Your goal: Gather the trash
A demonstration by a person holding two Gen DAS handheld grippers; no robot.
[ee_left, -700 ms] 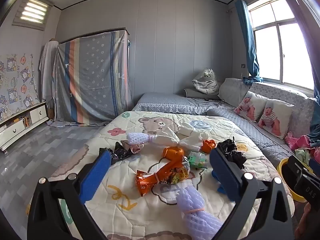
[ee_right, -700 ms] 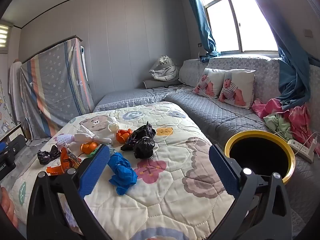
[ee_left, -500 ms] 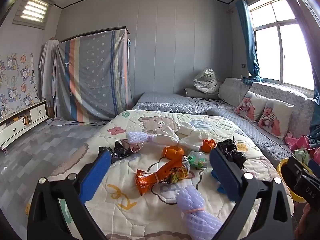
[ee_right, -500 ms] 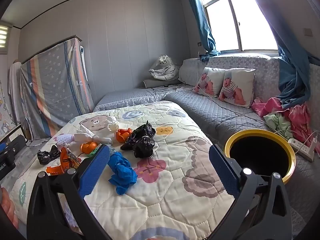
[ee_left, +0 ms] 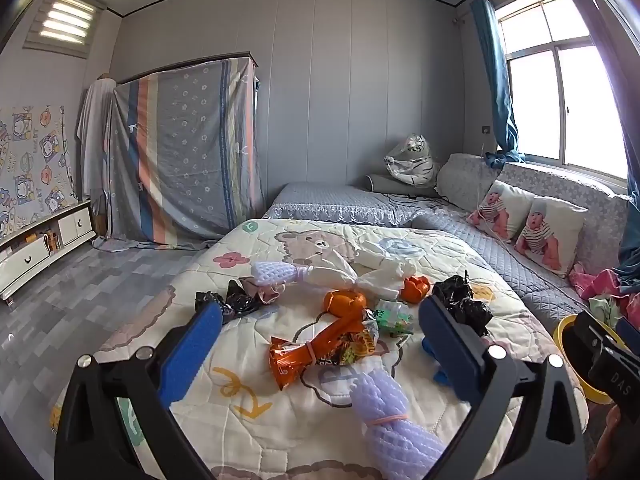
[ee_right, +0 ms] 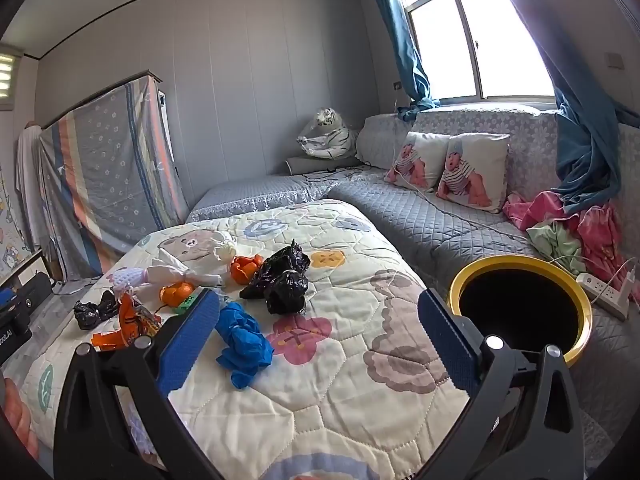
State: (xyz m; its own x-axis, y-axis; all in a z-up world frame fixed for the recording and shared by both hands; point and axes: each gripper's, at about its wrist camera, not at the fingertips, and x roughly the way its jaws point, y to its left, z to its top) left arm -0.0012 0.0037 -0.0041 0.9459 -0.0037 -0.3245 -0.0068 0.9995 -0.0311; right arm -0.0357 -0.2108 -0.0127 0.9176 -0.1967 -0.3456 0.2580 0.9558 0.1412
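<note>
Left wrist view looks over a bed covered by a cream quilt (ee_left: 256, 432) printed with bears and flowers, and the trash lies scattered across its middle. Behind it a grey couch (ee_right: 420, 232) runs under the window and carries two baby-print pillows (ee_right: 460, 172). A striped sheet (ee_left: 184, 152) hangs against the far wall.

Right wrist view shows a bin (ee_right: 576, 348) with a yellow rim and dark inside, standing at the right edge of the bed, just beside the quilt.

Both tools hang above the near end of the bed, tilted slightly down. The left gripper (ee_left: 320, 350) has its blue-padded jaws spread wide with nothing clamped; the litter is merely seen between them. The right gripper (ee_right: 318, 332) is likewise fully released and empty.

Among the trash, a black bag (ee_right: 282, 280) sits crumpled near the quilt's centre, with a blue glove (ee_right: 242, 340) just in front of it. A purple foam net (ee_left: 390, 420) lies nearest the left tool. An orange wrapper (ee_left: 316, 350) is twisted beside it, touching a green wrapper (ee_left: 394, 316). Further back are white paper (ee_left: 360, 272), orange peels (ee_left: 346, 302) and a smaller black bag (ee_left: 236, 302) to the left, apart from the rest.
</note>
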